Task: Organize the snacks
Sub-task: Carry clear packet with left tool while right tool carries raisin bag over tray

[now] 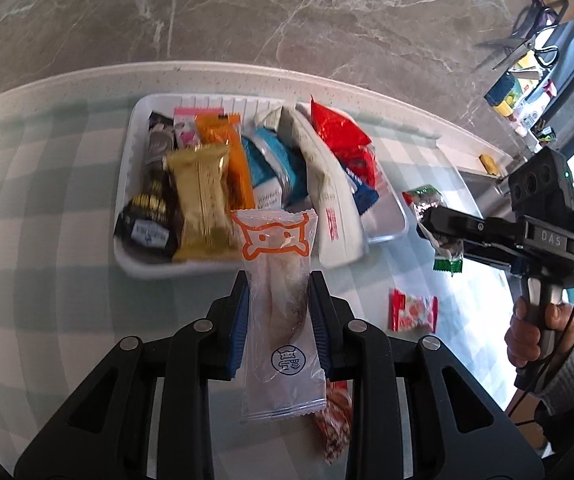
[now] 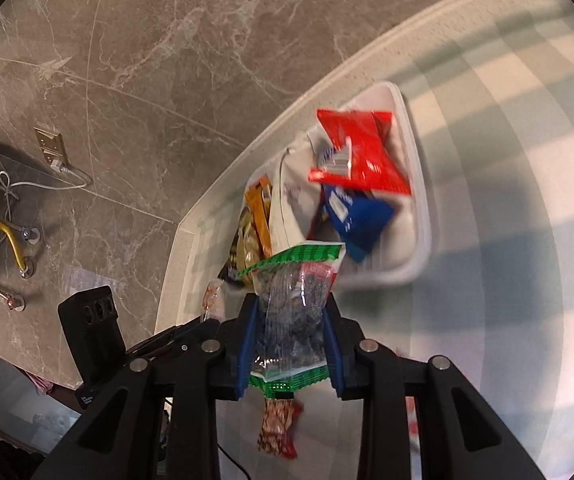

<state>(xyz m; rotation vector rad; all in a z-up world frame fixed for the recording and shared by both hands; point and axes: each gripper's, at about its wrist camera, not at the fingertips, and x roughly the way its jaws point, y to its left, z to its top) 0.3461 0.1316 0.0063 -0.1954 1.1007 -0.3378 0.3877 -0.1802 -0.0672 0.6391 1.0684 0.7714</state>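
Checkered surface [image 1: 47, 200], tray [image 1: 127, 160] mostly full; left tool [image 1: 278, 320] grips cat-print packet [image 1: 275, 280], right tool [image 2: 289, 340] clamps green-edged packet [image 2: 295, 292]; two strays left.

Glossy plastic snack wrappers [image 1: 203, 196], smooth white plastic tray [image 1: 127, 160]

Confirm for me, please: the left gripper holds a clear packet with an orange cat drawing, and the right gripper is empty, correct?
Not quite. The right gripper is not empty: the right wrist view shows it shut on a clear green-edged packet. The rest holds: the left gripper does hold the clear packet with the orange cat drawing.
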